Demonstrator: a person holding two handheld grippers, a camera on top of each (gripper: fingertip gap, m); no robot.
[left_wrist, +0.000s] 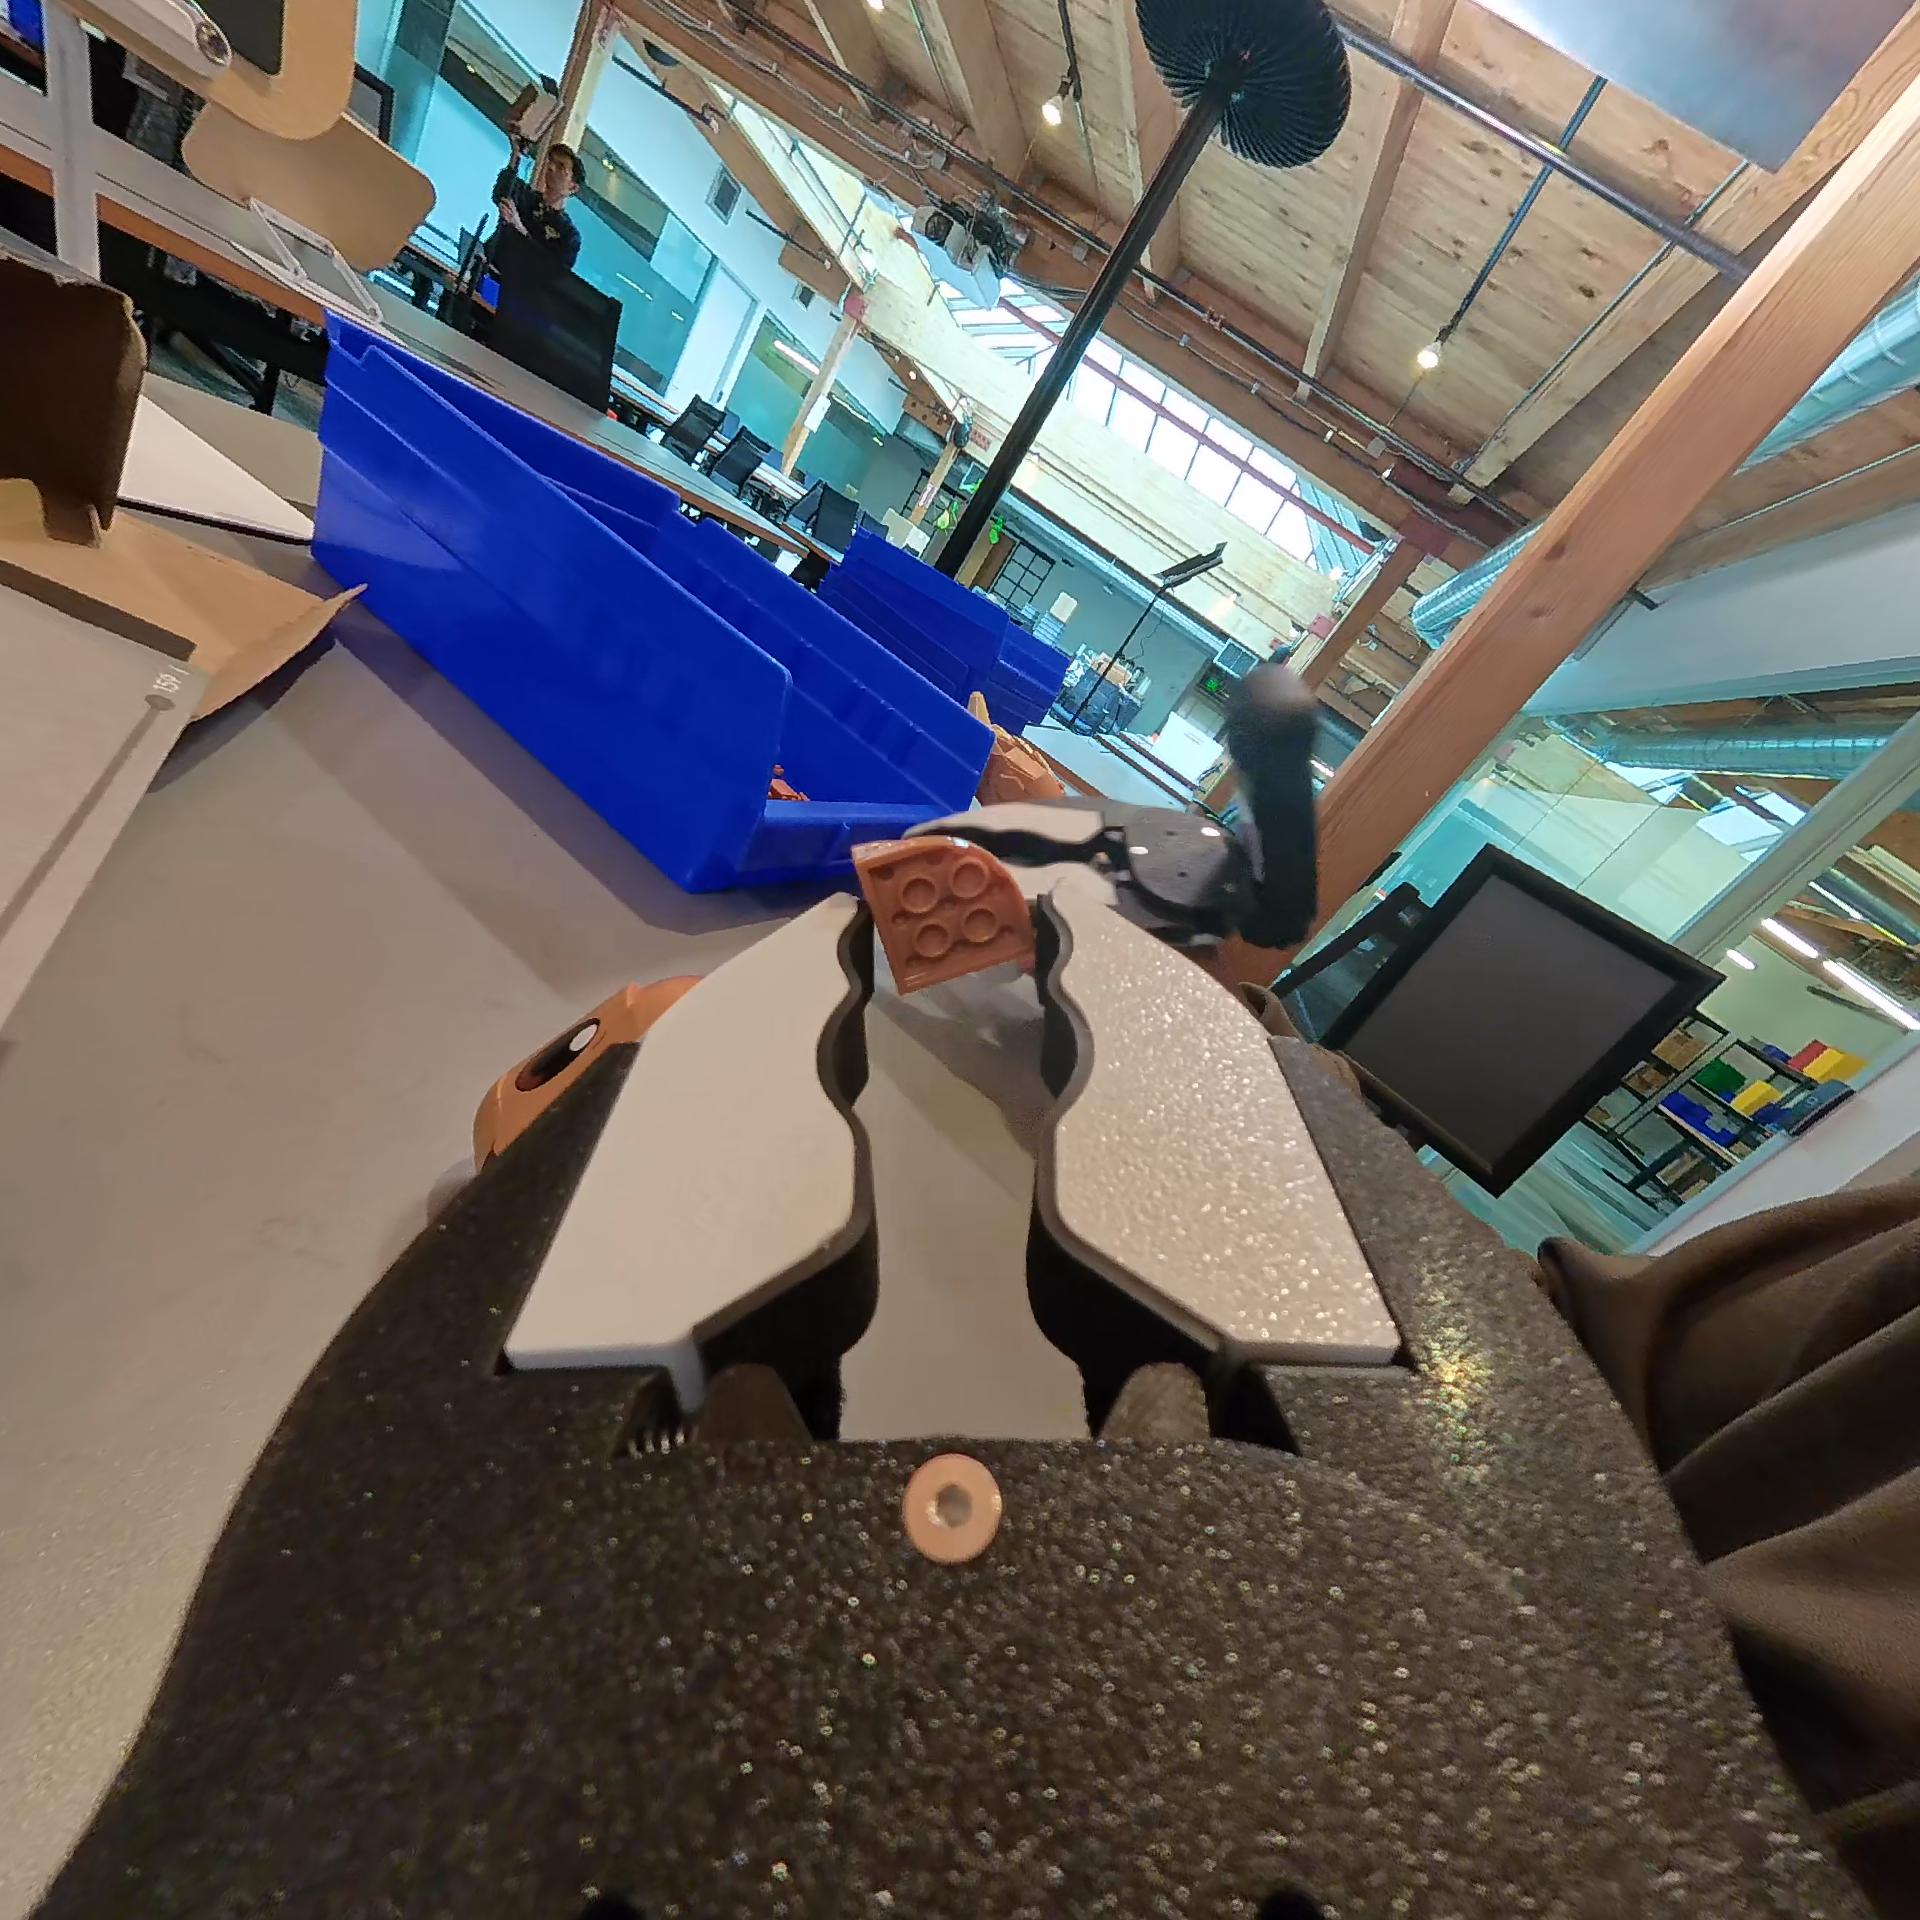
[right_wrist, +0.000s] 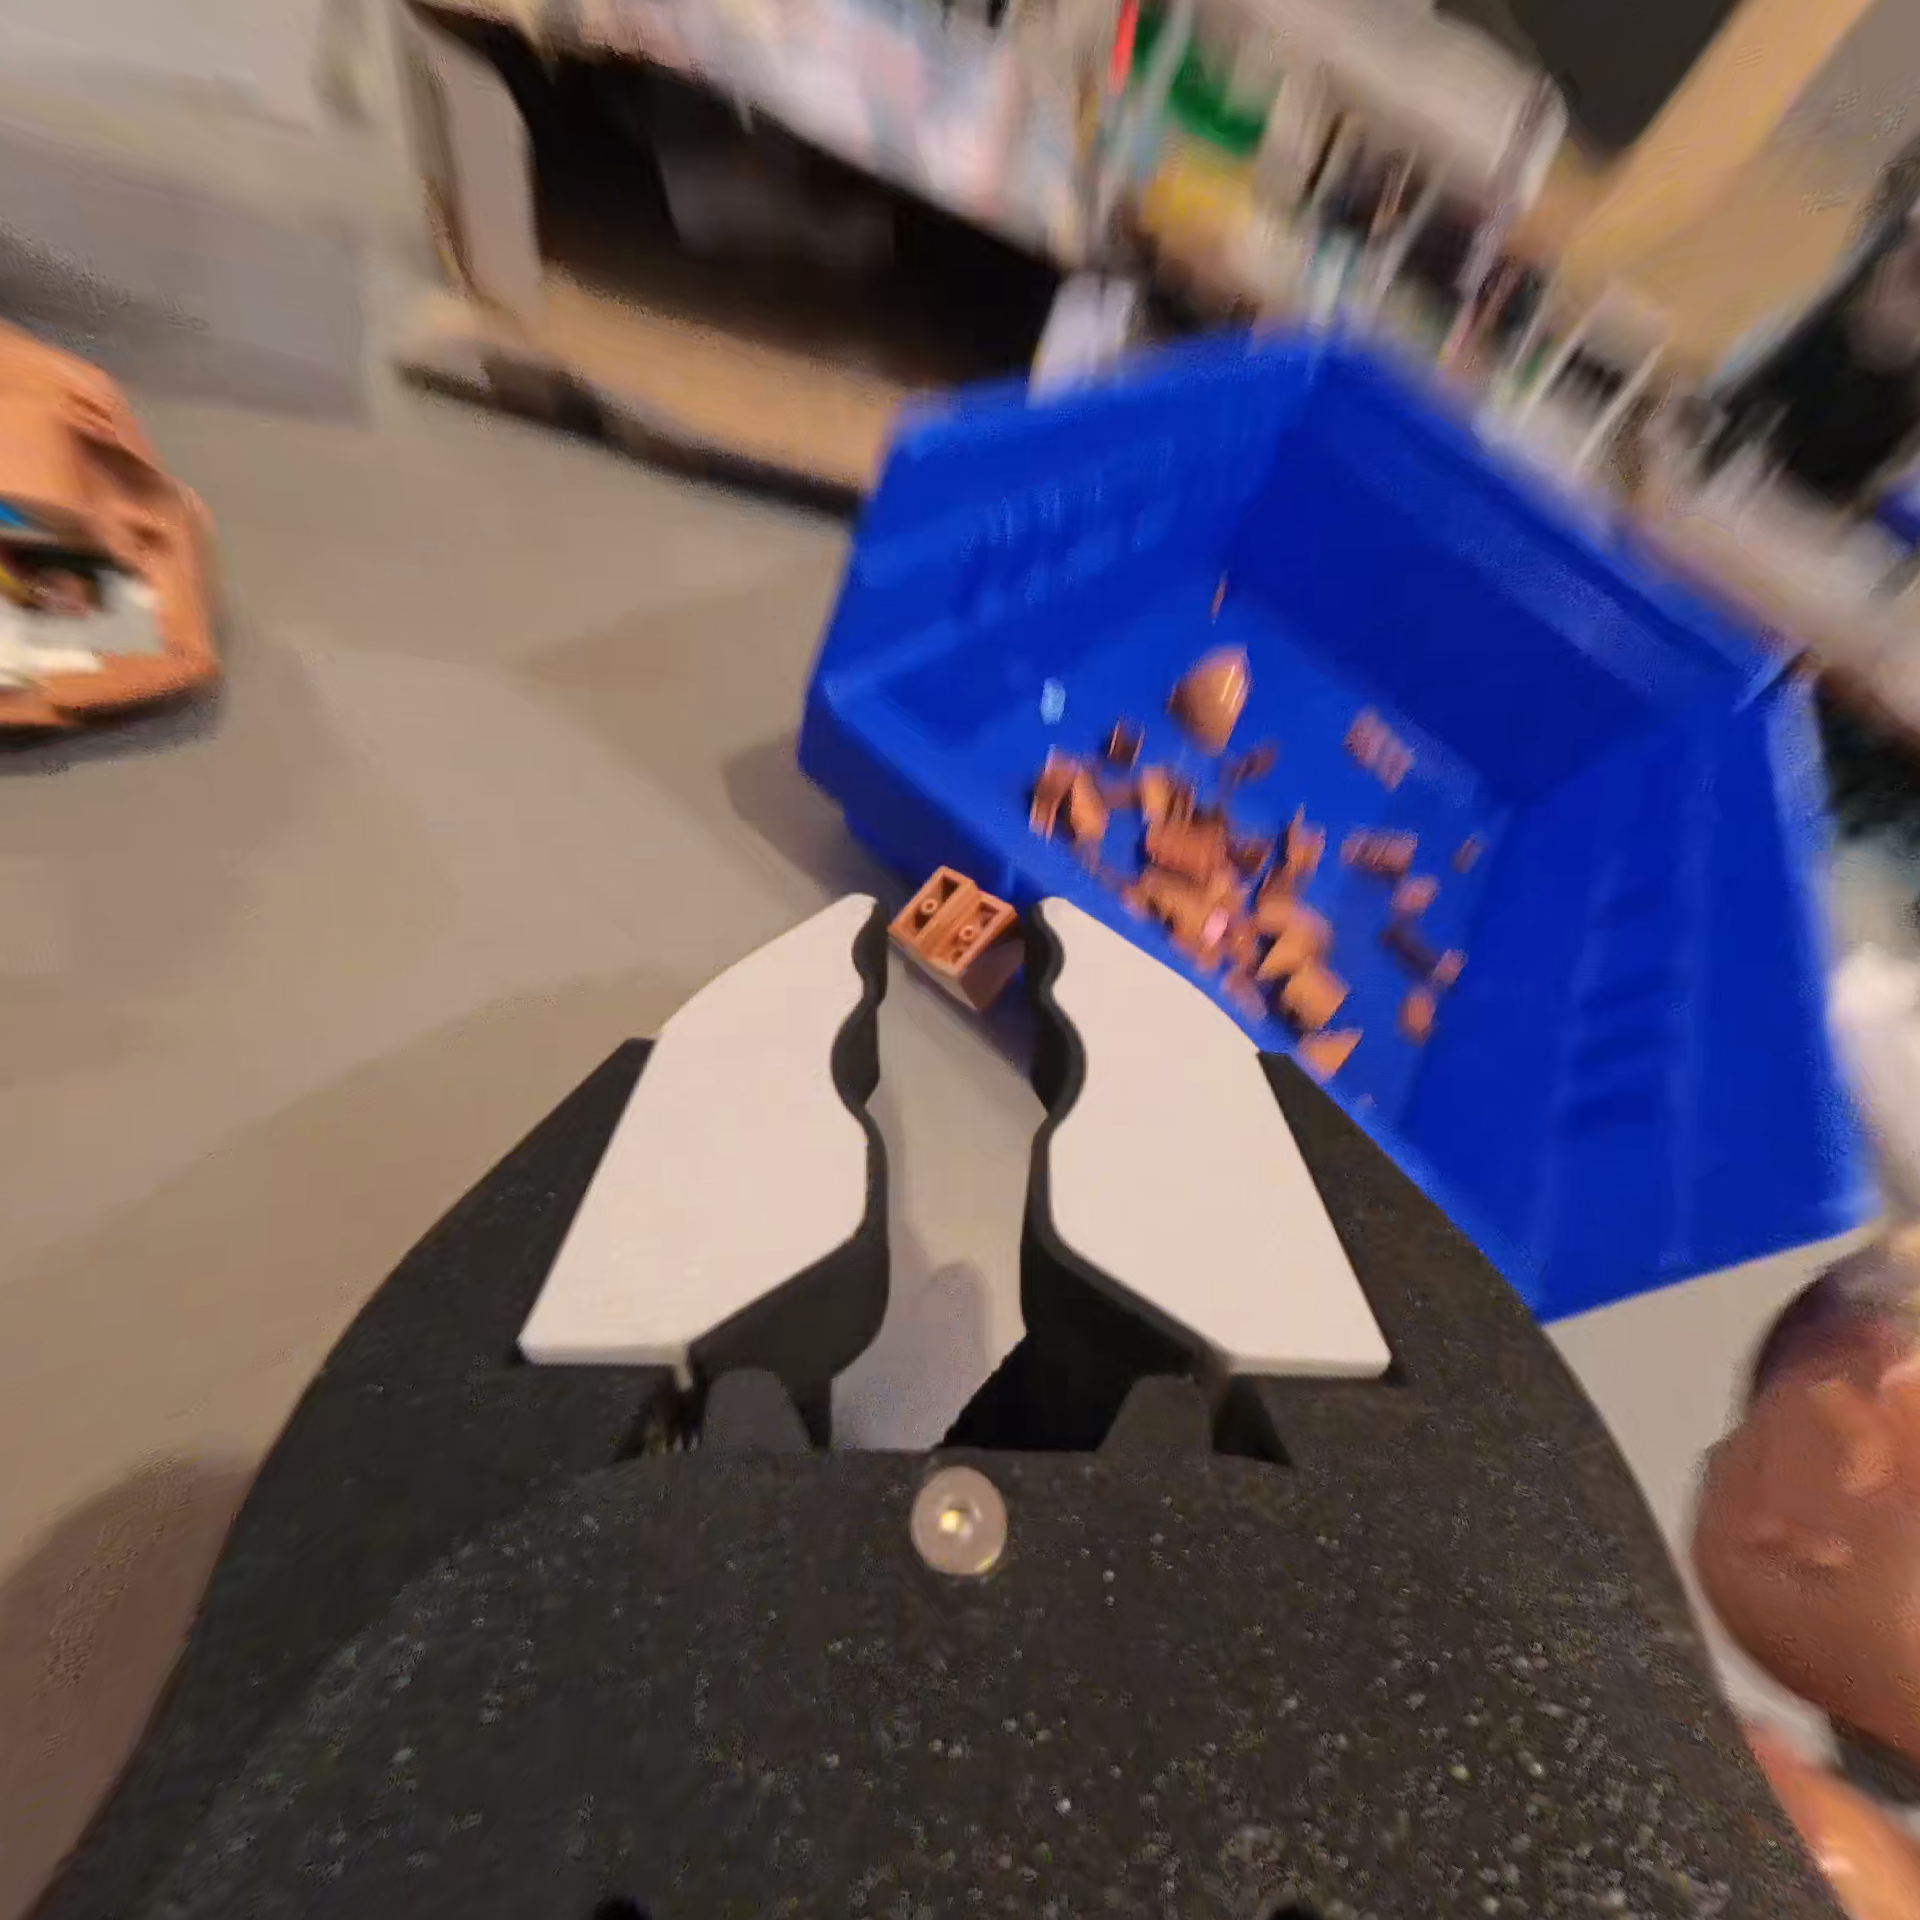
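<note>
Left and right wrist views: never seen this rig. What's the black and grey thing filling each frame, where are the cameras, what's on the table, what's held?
There is no robot arm: a person holds a two-finger gripper in each hand, and a wide-angle camera on each looks forward along its grey fingers.

The left wrist view shows the left gripper pinching a brown rounded plate with four studs. The right gripper shows farther off, blurred.

The right wrist view shows the right gripper pinching a small brown brick.

On the grey table stand blue bins; one holds loose brown pieces. A partly built brown model lies at the far left, motion-blurred.
</note>
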